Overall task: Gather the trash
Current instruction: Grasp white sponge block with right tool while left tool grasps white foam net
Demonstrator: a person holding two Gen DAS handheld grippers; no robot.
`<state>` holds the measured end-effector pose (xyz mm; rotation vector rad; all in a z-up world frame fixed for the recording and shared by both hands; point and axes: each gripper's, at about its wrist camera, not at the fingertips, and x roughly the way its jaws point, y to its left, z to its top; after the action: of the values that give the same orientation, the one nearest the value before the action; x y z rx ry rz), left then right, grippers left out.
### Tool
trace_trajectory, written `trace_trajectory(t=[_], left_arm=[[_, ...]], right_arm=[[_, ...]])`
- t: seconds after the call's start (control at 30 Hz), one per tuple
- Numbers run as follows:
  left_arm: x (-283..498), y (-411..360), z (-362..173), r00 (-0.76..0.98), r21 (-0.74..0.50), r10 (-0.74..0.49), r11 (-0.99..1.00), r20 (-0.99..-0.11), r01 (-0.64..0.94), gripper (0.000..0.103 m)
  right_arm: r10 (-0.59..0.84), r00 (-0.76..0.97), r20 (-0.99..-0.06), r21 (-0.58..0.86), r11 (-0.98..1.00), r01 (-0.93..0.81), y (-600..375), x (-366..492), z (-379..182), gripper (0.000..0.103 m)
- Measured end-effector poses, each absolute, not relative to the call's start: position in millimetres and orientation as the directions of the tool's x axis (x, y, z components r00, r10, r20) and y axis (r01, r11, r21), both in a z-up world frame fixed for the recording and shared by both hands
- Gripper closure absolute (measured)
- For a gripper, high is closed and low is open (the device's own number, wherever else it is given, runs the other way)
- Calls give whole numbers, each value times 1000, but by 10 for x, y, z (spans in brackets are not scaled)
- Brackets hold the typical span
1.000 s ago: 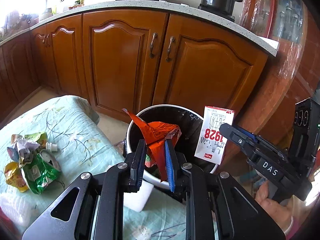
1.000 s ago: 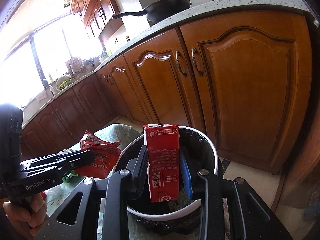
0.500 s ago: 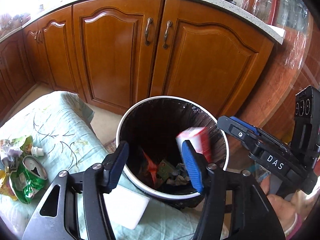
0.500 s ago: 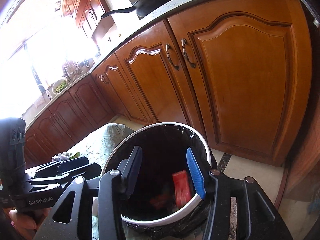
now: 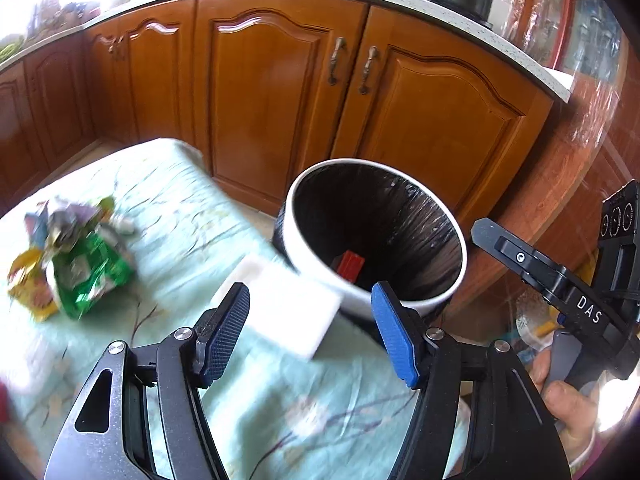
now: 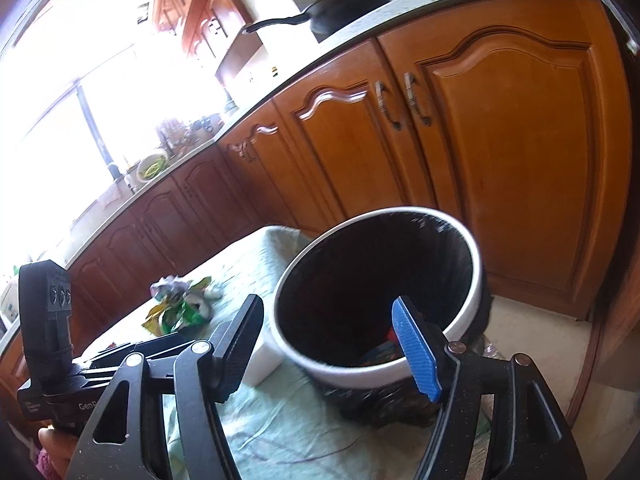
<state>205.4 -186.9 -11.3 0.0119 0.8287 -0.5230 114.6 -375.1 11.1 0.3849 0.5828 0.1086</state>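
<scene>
My left gripper [image 5: 310, 332] has let go of the orange wrapper, and my right gripper [image 6: 332, 344] has let go of the red carton [image 5: 350, 265]. Both now stand wide apart with nothing between them. The carton lies inside the bin [image 5: 316, 268]; the wrapper probably too.

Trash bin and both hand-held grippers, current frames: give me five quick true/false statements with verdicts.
1. The left hand-held gripper is open and holds nothing. True.
2. The right hand-held gripper is shut on a red carton. False: it is open and empty; a red carton lies inside the trash bin.
3. The bin is lined with a black bag. True.
4. No trash is left on the table. False: a pile of wrappers, green and yellow among them, lies on the green tablecloth.
5. The cabinet doors behind the bin stand open. False: they are closed.
</scene>
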Motion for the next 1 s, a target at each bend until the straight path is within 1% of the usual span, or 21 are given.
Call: trace_trajectory(t=[0.1, 0.2, 0.23, 0.3, 0.5, 0.7, 0.83, 1.0], left_arm=[[1937, -1643, -148, 565, -204, -423, 889, -708, 410, 38], [1831, -1394, -167, 577, -219, -404, 905, -710, 364, 37], [1809, -1316, -170, 582, -222, -396, 910, -710, 349, 36], [1749, -1132, -175, 592, -232, -382, 920, -710, 315, 34], [1644, -670, -195, 616, -251, -339, 941, -710, 229, 29], [1600, -300, -224, 631, -281, -315, 947, -709, 157, 29], [1603, -127, -226, 641, -286, -295, 951, -709, 121, 28], [1690, 71, -225, 647, -298, -258, 953, -718, 49, 26]], right_arm=[[254, 816, -519, 378, 925, -47, -3572, 1140, 94, 26], [300, 797, -524, 370, 923, -104, -3389, 1148, 81, 14], [316, 791, -524, 370, 921, -123, -3332, 1155, 81, 7], [333, 785, -522, 360, 921, -151, -3214, 1134, 81, 2], [358, 756, -548, 290, 929, -229, -2865, 1128, 71, 1], [387, 713, -585, 232, 922, -310, -2587, 1219, 52, 1], [390, 680, -621, 154, 911, -382, -2404, 1351, 50, 2], [353, 643, -680, 44, 895, -444, -2222, 1613, 13, 2]])
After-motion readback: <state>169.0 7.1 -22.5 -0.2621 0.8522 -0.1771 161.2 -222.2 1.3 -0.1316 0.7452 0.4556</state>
